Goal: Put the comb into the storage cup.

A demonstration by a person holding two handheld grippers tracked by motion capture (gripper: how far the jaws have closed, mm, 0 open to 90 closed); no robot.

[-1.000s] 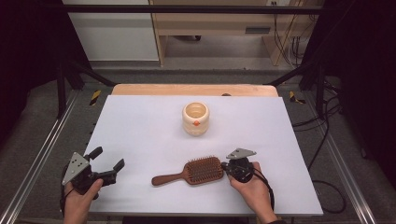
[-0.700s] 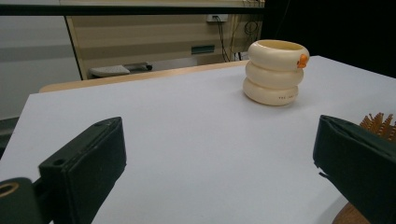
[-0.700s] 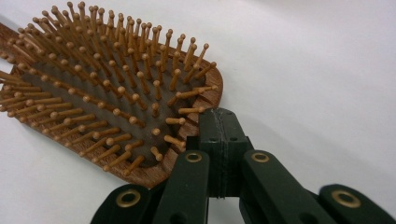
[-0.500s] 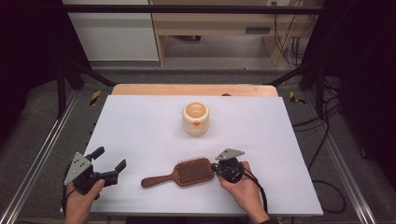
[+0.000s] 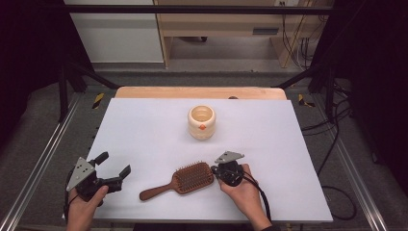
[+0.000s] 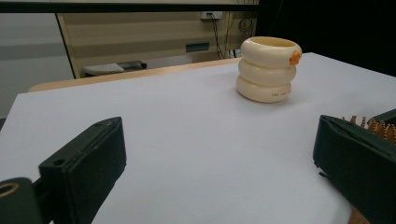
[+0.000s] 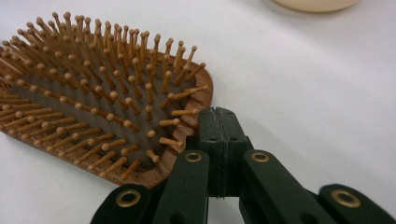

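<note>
A wooden paddle hairbrush (image 5: 192,178) lies bristles up near the table's front edge, its handle pointing left. My right gripper (image 5: 216,171) is shut with nothing between its jaws, and its tip presses against the right rim of the hairbrush head (image 7: 107,93). In its own view the right gripper (image 7: 219,115) touches that wooden rim. My left gripper (image 5: 114,163) is held open at the front left, apart from the brush. A cream ribbed cup (image 5: 201,121) with an orange mark stands mid-table. The left gripper (image 6: 219,163) faces this cup (image 6: 270,70).
The white table top (image 5: 144,125) has a wooden strip along its far edge. Metal frame rails run along both sides, and cables lie on the floor at the right. Brush bristles (image 6: 373,125) peek past the left gripper's right jaw.
My right gripper has moved left with its shut tip against the brush head. The brush has slid left and turned slightly. The left gripper has stayed put.
</note>
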